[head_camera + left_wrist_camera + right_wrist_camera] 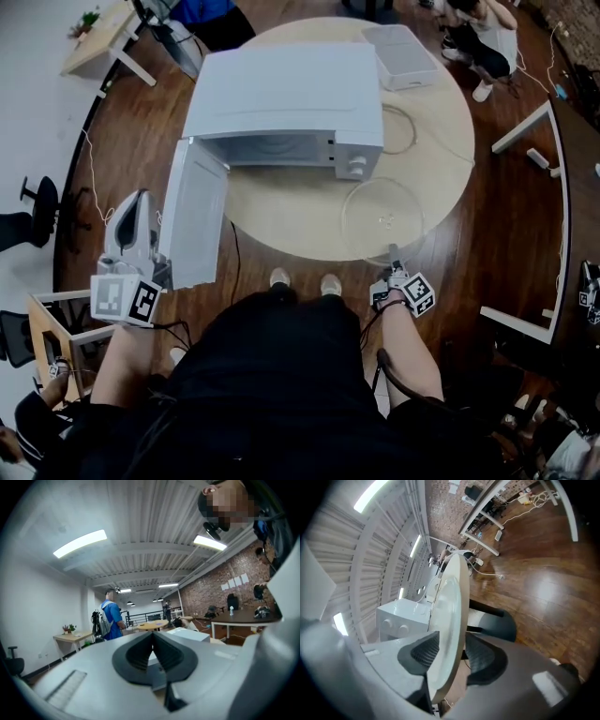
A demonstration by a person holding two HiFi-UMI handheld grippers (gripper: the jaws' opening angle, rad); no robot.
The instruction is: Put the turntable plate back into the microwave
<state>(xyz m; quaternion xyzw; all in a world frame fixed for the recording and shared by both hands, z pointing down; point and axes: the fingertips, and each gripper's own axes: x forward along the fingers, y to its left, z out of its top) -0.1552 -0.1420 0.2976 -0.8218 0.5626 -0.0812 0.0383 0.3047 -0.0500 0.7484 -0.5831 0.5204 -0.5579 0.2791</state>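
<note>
Head view: round clear glass turntable plate [382,217] lying flat on the round pale wooden table [281,216], to the right of the white box-shaped microwave [286,103] and nearer, not yet inside. Near rim of the plate reaching the table's near edge, probably placed so for an easy take from the side. On the near left, white microwave door [194,220] standing wide open, leaving the cavity free for the plate.

At that near edge, right tongs [451,639] almost level and rolled, one pad over the plate's rim and one pad under it. Pads apart, the rim between them, a thin gap showing beside the lower pad. No firm pinch visible, so judged as not gripping yet. Hard to tell whether only glass or also the table's edge sits between the pads.

Just left of the door, left tongs [152,639] closed tip to tip on nothing, apparently parked out of the way, perhaps ready to steady the door.

Likely next: closing on the rim, lifting without tilting, carrying the plate left and far into the cavity. Risk: smooth glass slipping from a hold at one side only.
</note>
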